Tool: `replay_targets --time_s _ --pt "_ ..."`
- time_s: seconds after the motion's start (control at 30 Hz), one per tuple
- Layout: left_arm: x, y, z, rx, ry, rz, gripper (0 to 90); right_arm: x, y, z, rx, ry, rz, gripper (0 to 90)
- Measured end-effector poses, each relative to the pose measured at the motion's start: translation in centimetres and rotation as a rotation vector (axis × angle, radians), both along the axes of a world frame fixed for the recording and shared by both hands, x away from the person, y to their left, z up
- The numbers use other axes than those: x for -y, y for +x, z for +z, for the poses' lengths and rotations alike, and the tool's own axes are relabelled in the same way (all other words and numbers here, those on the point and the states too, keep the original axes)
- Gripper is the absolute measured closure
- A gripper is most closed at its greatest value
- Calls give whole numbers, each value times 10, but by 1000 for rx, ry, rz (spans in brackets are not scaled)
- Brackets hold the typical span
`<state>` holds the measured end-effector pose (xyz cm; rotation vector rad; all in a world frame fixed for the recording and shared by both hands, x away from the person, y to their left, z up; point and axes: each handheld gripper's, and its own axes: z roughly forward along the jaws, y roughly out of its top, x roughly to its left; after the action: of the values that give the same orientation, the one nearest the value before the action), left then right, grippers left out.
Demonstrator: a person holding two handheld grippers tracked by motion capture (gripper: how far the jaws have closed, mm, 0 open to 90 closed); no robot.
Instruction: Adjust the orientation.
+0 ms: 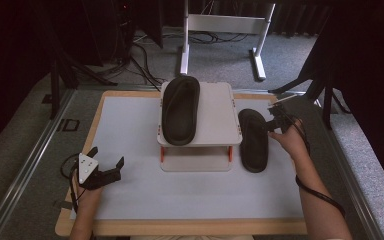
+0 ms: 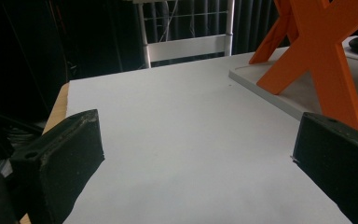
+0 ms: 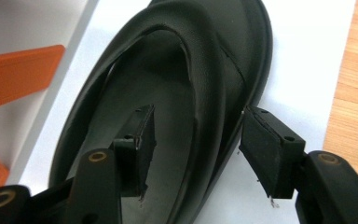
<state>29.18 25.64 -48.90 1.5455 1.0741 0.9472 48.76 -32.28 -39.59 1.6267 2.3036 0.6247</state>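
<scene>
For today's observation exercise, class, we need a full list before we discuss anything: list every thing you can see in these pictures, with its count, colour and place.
Slippers: 2, black; one on top of the stand, one on the mat right of the stand.
Stand: 1, pale grey top and base plate with orange legs; middle of the mat toward the far side.
Mat: 1, white; covers most of the tabletop.
Table: 1, light wood edge around the mat.
Frame: 1, white metal; on the grey carpet beyond the table.
Left gripper: 1, black, jaws wide apart over bare mat, near left.
Right gripper: 1, black, jaws astride the outer edge of the right slipper, not yet closed.
</scene>
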Motion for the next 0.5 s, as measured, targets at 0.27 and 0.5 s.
replay_targets --time_s 0.27,0.5 --pt "0 0 0 -2 -3 -1 11 -5 21 -12 -93 -6 10 524" --pt "0 0 0 -1 -1 -6 12 -10 29 -13 -128 -76 23 616"
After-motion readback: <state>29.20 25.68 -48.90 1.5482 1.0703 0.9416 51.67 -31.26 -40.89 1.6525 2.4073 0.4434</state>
